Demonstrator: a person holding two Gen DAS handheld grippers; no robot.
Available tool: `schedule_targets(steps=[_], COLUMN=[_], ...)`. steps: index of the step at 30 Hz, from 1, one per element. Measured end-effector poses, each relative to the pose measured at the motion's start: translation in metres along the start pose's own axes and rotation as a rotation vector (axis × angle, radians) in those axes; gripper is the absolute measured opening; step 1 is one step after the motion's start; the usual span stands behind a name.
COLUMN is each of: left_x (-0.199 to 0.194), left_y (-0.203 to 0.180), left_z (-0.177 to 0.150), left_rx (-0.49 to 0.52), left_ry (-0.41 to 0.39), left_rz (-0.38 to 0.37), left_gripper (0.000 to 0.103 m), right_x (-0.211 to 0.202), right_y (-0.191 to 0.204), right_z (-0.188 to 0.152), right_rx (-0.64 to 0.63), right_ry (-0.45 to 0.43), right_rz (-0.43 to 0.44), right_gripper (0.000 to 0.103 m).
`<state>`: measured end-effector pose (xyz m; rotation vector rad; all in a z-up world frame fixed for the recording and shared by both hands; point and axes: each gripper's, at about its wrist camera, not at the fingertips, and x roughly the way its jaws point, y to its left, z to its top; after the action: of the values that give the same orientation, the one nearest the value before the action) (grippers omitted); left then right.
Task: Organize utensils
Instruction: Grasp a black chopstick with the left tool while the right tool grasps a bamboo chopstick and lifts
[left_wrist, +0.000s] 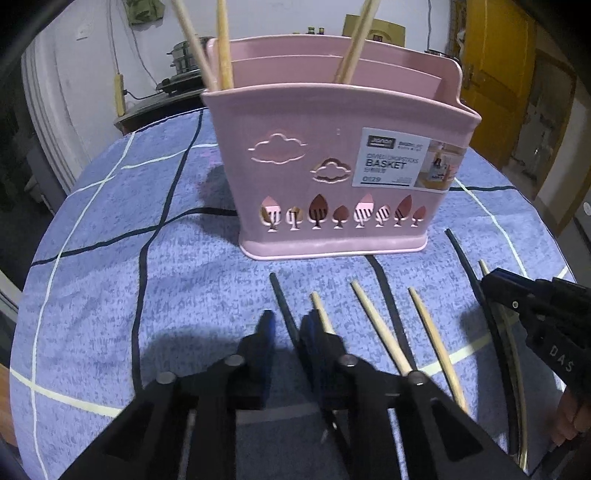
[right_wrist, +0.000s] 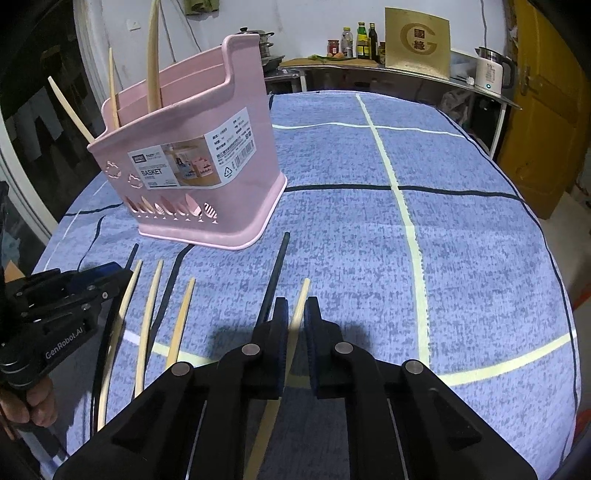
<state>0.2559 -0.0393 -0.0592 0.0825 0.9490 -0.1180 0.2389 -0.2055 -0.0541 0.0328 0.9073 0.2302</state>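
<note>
A pink chopstick basket stands on the blue cloth and holds several wooden chopsticks. Loose chopsticks lie in a row in front of it. My left gripper is slightly open low over the cloth, with a black chopstick between its fingers and a wooden one by the right finger. My right gripper is slightly open with a wooden chopstick between its fingers; a black chopstick lies just left. The left gripper shows in the right wrist view.
Other wooden chopsticks lie between the two grippers. The blue checked tablecloth covers a round table. A counter with bottles and a kettle stands behind; a yellow door is at right.
</note>
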Motion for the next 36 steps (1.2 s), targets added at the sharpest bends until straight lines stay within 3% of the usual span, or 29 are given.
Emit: schedule_targets(steps=[12,25,36], left_x=[-0.024,-0.121,-0.173], left_y=[0.007,0.016,0.027], left_z=[0.006,0.036,0.048], left_rx=[0.004,0.025,0.015], left_ry=[-0.019,-0.209,-0.311], left_rz=[-0.057,-0.117,-0.135], left_gripper=[0.006,0.005,0.004], right_x=[-0.018,-0.086,-0.134], right_y=[-0.003,0.012,0.026], right_z=[0.006,0.034,0.043], right_rx=[0.005,-0.025,-0.056], right_ry=[-0.035,-0.195,-0.306], right_rz=[0.027,0.068,0.074], right_gripper=[0.006,0.006,0.006])
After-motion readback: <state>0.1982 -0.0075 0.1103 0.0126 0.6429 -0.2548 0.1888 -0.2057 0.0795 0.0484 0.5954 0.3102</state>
